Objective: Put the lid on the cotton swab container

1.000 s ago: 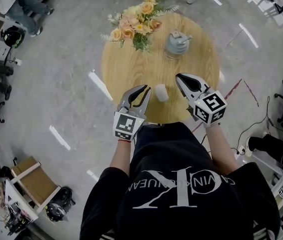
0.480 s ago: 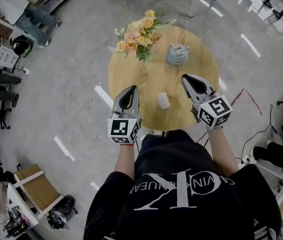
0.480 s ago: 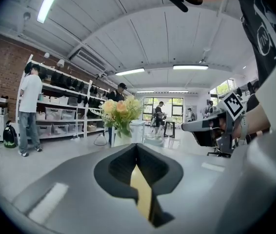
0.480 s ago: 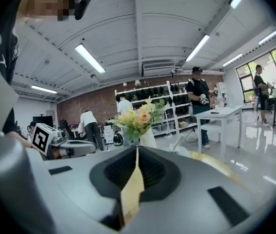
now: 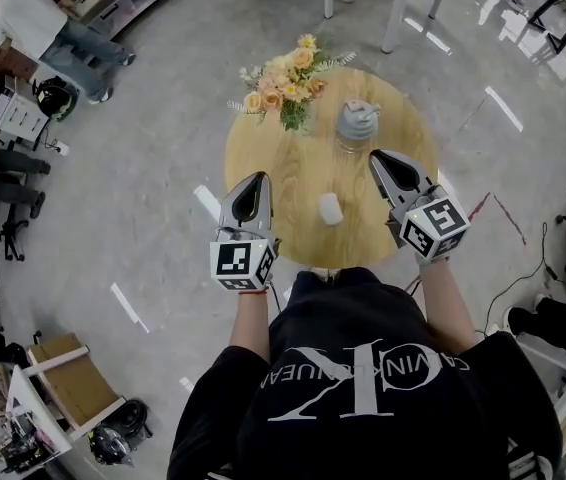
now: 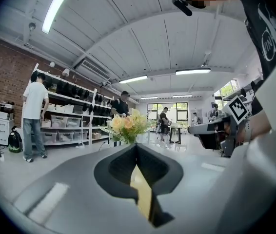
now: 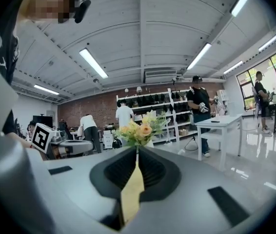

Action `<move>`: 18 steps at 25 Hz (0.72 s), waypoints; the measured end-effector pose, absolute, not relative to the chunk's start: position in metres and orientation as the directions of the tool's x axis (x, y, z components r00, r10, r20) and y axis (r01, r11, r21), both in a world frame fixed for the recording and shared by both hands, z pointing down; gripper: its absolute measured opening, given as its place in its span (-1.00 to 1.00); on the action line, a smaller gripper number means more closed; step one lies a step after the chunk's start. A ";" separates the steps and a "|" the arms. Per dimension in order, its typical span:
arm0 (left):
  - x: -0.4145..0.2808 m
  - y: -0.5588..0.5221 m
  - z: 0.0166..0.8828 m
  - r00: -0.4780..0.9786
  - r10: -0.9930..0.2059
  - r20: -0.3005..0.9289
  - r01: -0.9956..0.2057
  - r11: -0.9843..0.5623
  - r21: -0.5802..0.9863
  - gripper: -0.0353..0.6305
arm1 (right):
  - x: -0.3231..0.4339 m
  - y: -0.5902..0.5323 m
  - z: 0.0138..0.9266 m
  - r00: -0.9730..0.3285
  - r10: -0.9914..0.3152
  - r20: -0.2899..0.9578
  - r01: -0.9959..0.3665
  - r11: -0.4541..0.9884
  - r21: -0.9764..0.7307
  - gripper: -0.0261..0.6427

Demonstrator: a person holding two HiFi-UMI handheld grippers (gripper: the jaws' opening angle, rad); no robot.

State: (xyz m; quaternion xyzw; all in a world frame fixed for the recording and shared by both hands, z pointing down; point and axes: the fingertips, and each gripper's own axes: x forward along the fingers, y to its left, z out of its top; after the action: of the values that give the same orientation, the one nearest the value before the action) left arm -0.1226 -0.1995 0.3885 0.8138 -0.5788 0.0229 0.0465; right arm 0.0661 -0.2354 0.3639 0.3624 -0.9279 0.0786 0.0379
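A small white cotton swab container (image 5: 331, 209) sits on the round wooden table (image 5: 293, 173), near its front edge. I cannot tell whether its lid is on. My left gripper (image 5: 261, 178) hangs above the table's left edge, left of the container, shut and empty. My right gripper (image 5: 377, 156) hovers to the container's right, also shut with nothing in it. In the left gripper view the left gripper (image 6: 136, 147) has its jaws together, and the right gripper (image 6: 216, 129) shows at the right. The right gripper view shows the right gripper (image 7: 138, 151) with jaws together too.
A bouquet of orange and cream flowers (image 5: 288, 83) stands at the table's far left. A grey lidded jar (image 5: 356, 123) stands at the far right. White table legs (image 5: 395, 8) and shelving with people are further off on the grey floor.
Both grippers have lifted away from the table. The left one, slightly open beside the white container a second ago, has shut and drawn off to the left.
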 end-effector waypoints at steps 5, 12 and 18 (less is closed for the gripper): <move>-0.130 -0.197 0.378 0.318 -0.945 0.070 -0.948 -0.315 0.052 -0.86 | 0.067 -0.233 0.352 -0.729 -0.677 0.101 -0.684 0.722 -0.105 -0.85; -0.139 -0.196 0.362 0.305 -0.952 0.028 -0.952 -0.304 0.039 -0.86 | 0.066 -0.231 0.338 -0.722 -0.688 0.070 -0.691 0.717 -0.086 -0.85; -0.144 -0.195 0.354 0.299 -0.954 0.008 -0.953 -0.299 0.041 -0.86 | 0.064 -0.229 0.333 -0.718 -0.694 0.057 -0.696 0.713 -0.080 -0.85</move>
State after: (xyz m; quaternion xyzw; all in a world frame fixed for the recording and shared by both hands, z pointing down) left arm -0.1445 -0.1945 0.3544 0.8058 -0.5918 -0.0091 0.0191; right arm 0.0642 -0.2294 0.3328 0.3755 -0.9255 0.0480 0.0112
